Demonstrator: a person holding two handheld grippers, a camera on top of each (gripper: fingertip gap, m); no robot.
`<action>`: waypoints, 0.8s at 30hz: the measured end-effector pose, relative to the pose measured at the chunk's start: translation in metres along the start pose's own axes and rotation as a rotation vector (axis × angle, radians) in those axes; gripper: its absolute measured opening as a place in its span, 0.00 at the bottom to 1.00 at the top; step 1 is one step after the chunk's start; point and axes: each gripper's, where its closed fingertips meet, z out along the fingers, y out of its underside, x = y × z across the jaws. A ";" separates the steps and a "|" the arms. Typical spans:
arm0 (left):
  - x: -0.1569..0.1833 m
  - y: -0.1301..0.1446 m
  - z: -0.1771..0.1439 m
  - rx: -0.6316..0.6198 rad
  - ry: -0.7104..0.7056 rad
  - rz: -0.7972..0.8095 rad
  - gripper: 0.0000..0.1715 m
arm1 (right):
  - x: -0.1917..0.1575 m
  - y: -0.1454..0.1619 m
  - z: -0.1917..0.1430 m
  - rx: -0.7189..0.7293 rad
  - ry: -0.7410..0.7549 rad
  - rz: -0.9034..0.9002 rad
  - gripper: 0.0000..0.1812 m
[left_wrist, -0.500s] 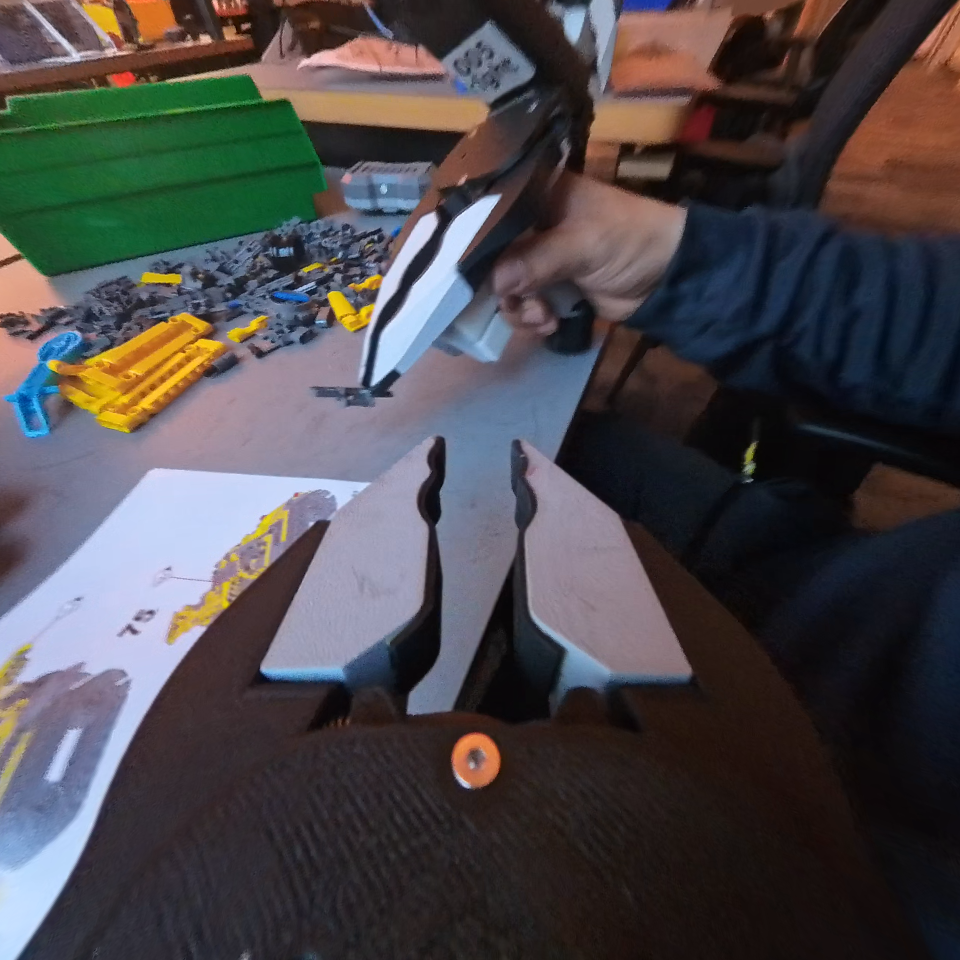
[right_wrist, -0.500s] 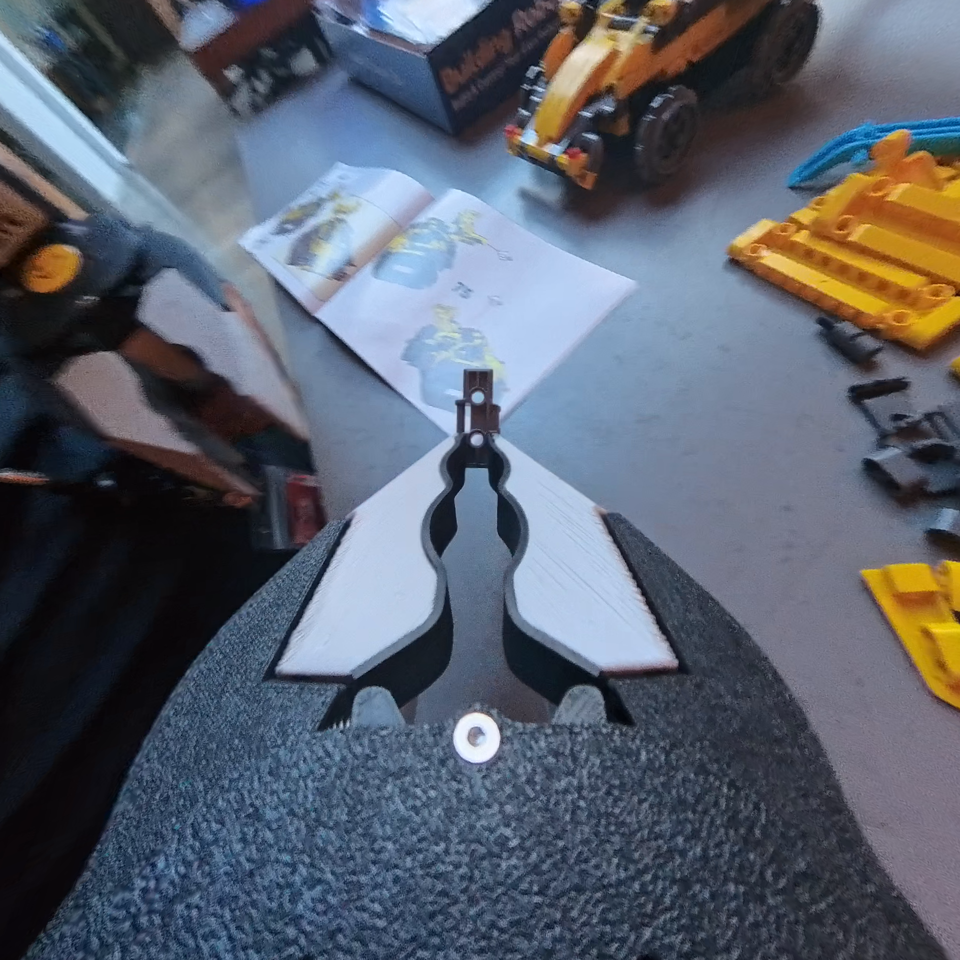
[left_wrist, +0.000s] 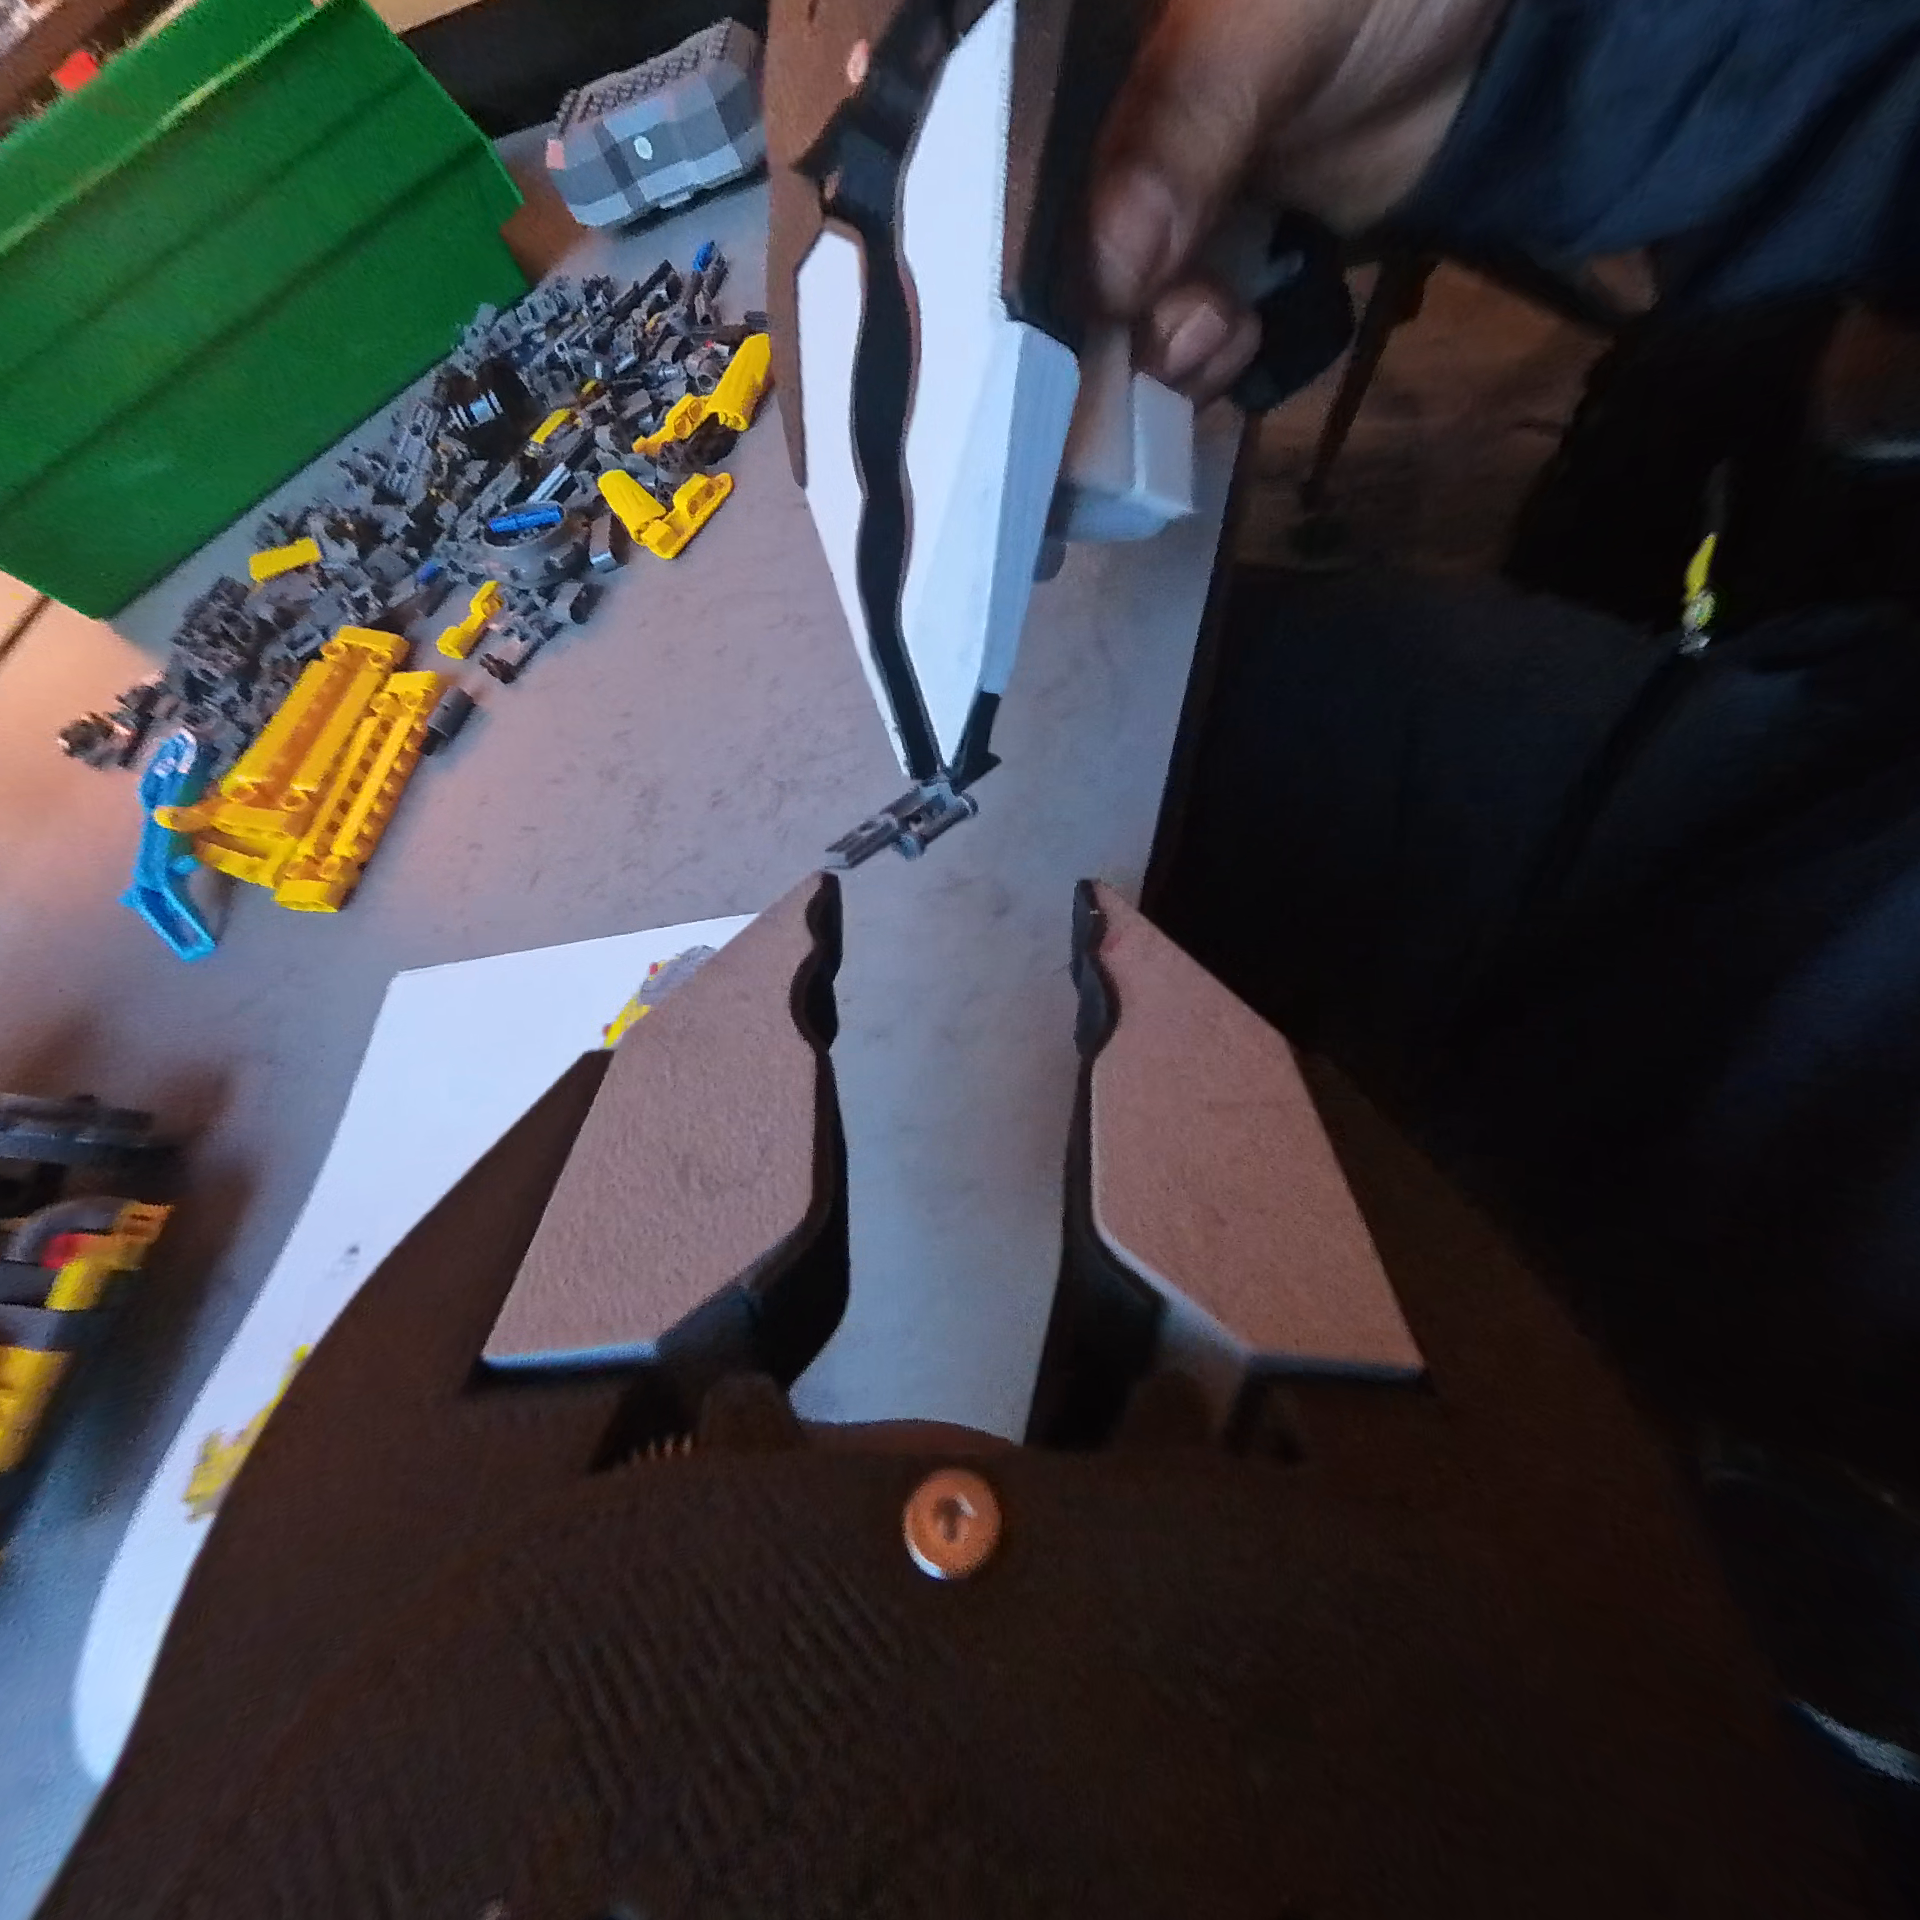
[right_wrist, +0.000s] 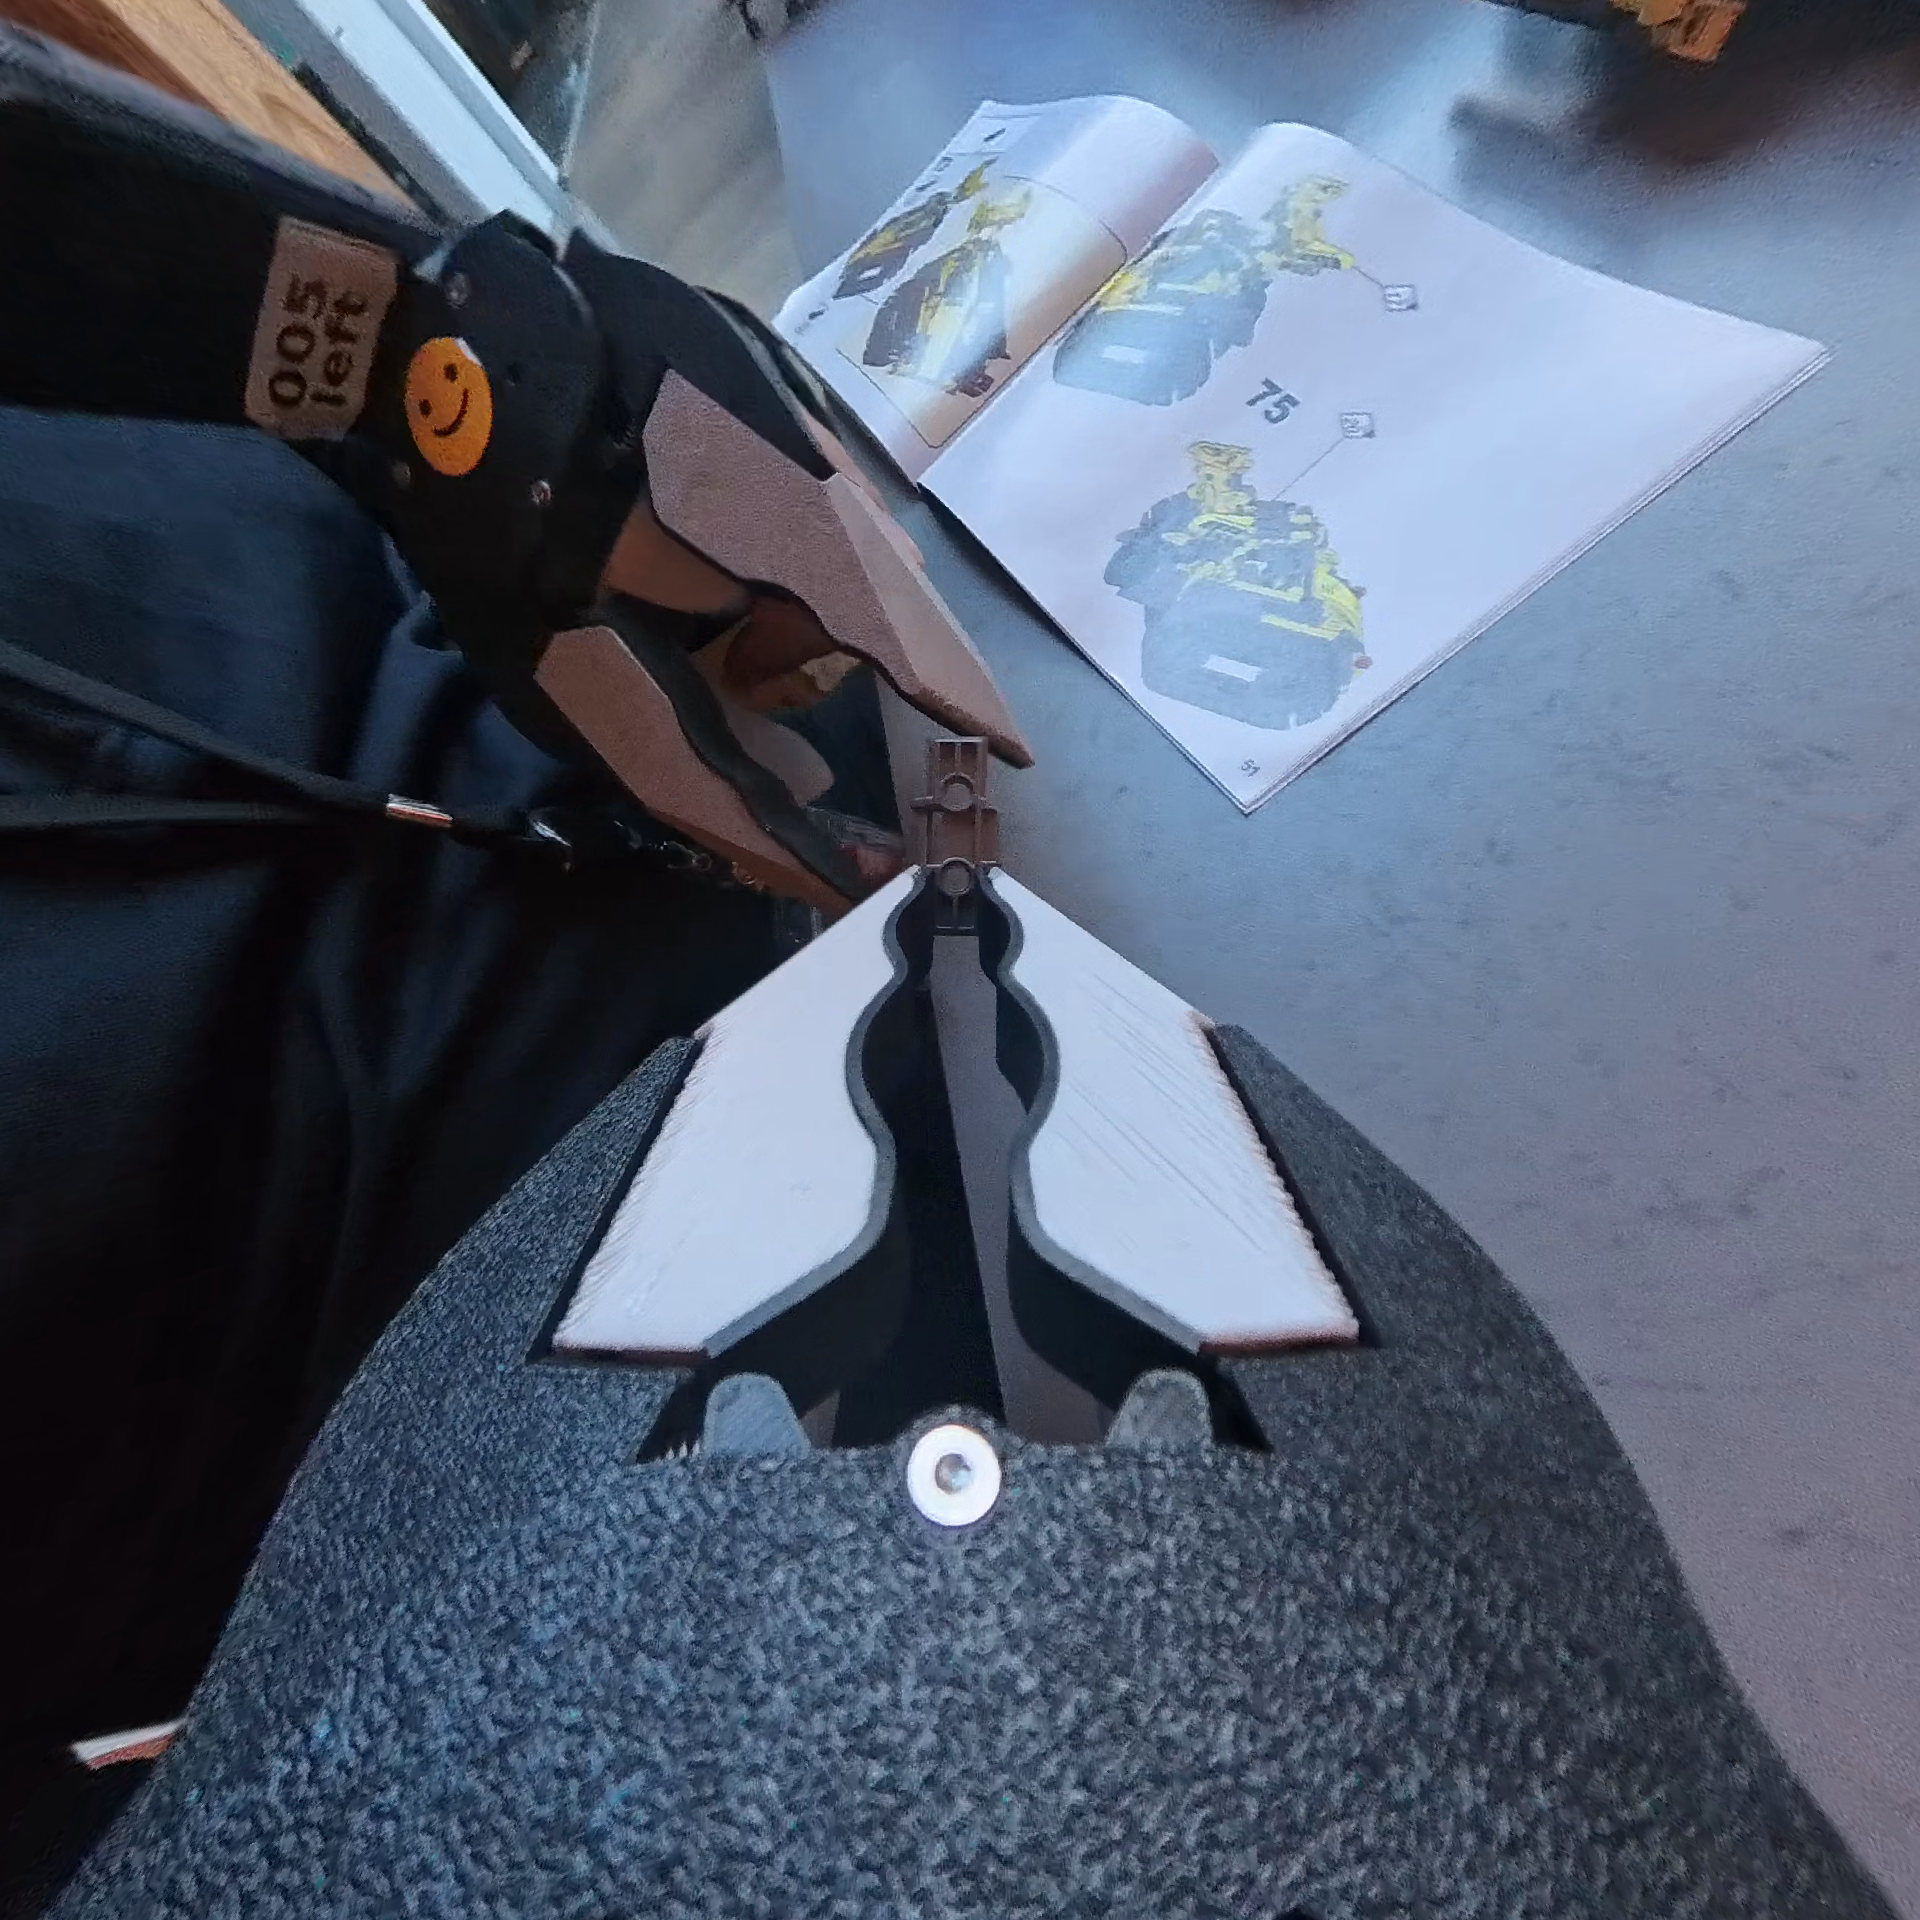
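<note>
- Two grippers meet over my grey table (left_wrist: 644, 790): my right gripper (right_wrist: 954, 878) pinches a small dark brick piece (right_wrist: 954, 805); my left gripper (left_wrist: 954, 904) is spread, empty, just beside it.
- Only my left wrist view shows the loose brick pile (left_wrist: 499, 499).
- Only my right wrist view shows the open instruction booklet (right_wrist: 1351, 436) fully.

Tan label (right_wrist: 320, 335) with printed characters, orange smiley sticker (right_wrist: 448, 405) beside it: both on left gripper (right_wrist: 928, 826) body, behind its fingers. Open booklet (right_wrist: 1455, 499), ahead-right of right gripper (right_wrist: 954, 883) fingertips: large step number, small page number.
</note>
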 end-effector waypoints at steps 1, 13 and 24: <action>-0.001 0.001 0.000 -0.006 -0.009 0.027 0.24 | 0.002 -0.001 -0.001 -0.001 0.020 0.001 0.04; -0.023 0.008 0.000 -0.063 -0.103 0.139 0.23 | 0.002 -0.002 -0.009 0.000 0.038 0.017 0.04; -0.031 0.015 0.003 -0.123 -0.112 0.179 0.17 | 0.014 0.002 -0.017 -0.002 0.095 0.058 0.04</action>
